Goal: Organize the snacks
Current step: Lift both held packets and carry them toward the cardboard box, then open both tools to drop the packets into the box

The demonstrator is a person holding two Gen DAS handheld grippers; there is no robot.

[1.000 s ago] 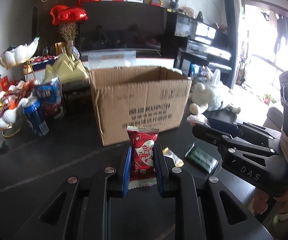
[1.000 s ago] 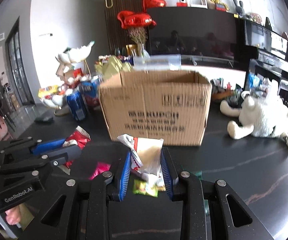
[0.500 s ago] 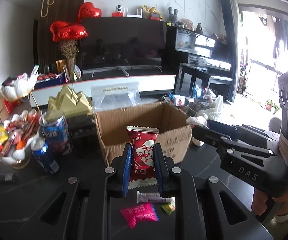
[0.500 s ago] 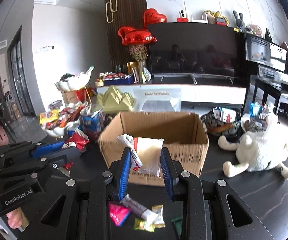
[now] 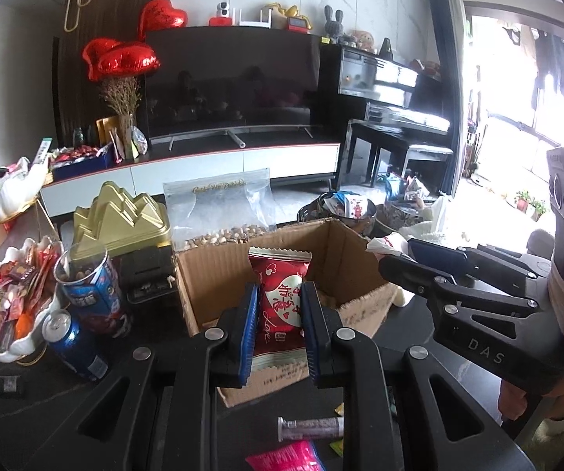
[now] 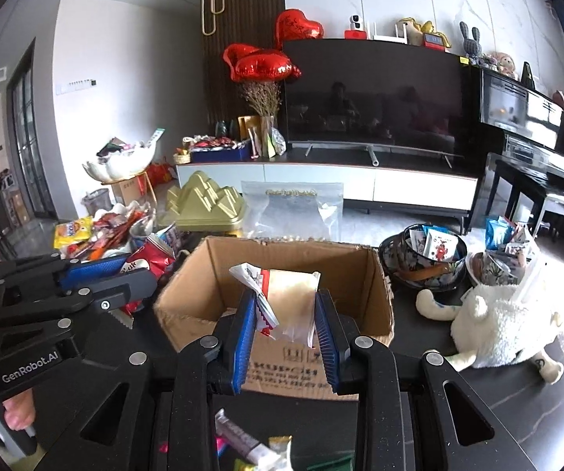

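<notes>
Carrying both packets toward the open cardboard box (image 5: 266, 271) — left gripper (image 5: 278, 327) is clamped on a red heart-print snack packet (image 5: 280, 298), right gripper (image 6: 286, 333) pinches a pale see-through snack bag (image 6: 288, 302). I'd get each fully above the box mouth before letting go, clear of the near wall.

Pink wrapper (image 5: 286, 456) cut by bottom edge (print unreadable); box (image 6: 364, 274) floor hidden.

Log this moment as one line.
left gripper: shut on red snack packet | right gripper: shut on white packet | both before cardboard box
</notes>
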